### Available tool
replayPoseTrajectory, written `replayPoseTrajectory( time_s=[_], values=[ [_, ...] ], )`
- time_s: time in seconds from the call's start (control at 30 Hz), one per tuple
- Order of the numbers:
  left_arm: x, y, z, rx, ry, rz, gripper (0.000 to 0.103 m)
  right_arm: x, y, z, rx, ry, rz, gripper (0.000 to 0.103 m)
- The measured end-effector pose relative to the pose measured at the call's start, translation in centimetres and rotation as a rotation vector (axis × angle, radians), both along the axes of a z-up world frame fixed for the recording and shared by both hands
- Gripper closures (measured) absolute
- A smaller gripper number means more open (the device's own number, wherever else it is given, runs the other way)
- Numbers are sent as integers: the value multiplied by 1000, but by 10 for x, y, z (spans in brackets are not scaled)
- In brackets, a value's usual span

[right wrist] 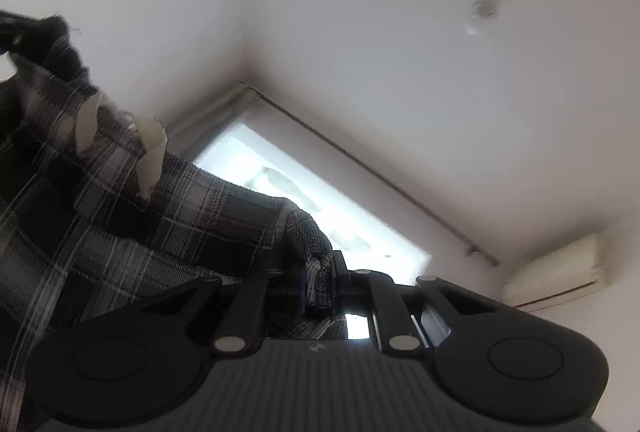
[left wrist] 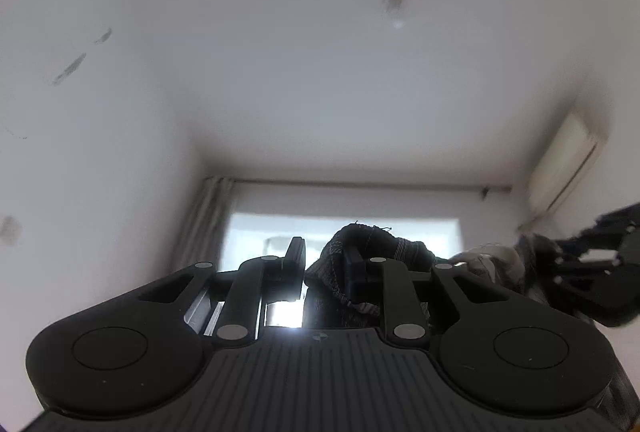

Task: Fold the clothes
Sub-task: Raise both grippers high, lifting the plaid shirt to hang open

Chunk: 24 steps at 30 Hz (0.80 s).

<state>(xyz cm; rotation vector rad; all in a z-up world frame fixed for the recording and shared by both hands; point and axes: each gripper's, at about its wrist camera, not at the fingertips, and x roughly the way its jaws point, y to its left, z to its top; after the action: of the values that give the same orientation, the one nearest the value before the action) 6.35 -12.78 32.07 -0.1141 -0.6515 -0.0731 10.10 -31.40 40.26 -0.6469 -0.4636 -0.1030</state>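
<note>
Plaid garment [right wrist: 120, 224] pinched in right claw [right wrist: 320, 282], seemingly taut.

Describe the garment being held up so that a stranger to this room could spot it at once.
Start at the bright window under the white ceiling, with the air conditioner high on the wall beside it. In front of the window hangs the plaid shirt, pinched in the right gripper and, further along, the left gripper. Its dark grey checks crossed by thin white lines, with a cream lining showing, mark it out against the plain white walls.

A dark grey-and-white plaid garment [right wrist: 120, 216] with a cream lining; ceiling [right wrist: 360, 31] white.
</note>
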Motion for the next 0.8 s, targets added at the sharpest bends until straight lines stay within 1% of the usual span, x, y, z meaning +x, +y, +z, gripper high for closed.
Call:
replayPoseTrajectory(
  time_s=[0.1,0.23,0.33,0.47,0.53,0.6,0.7,0.8],
  values=[
    [0,31,-45,-5,62,65,82,24,33,-40,12,25,83,90],
    [11,87,-101,-30,178,148,82,63,98,-101,12,78,182,90],
    [20,135,-150,-30,265,216,82,87,159,-147,17,136,260,90],
    [29,198,-207,-39,404,320,82,110,258,-212,-5,269,367,90],
    [36,230,-239,-48,483,366,82,129,298,-248,-42,341,406,90],
    [46,262,-275,-57,582,401,82,150,336,-286,-95,429,443,90],
    [64,298,-327,-75,714,460,82,171,393,-344,-194,548,486,90],
    [88,328,-382,-105,870,503,82,198,448,-406,-287,664,511,90]
  ],
)
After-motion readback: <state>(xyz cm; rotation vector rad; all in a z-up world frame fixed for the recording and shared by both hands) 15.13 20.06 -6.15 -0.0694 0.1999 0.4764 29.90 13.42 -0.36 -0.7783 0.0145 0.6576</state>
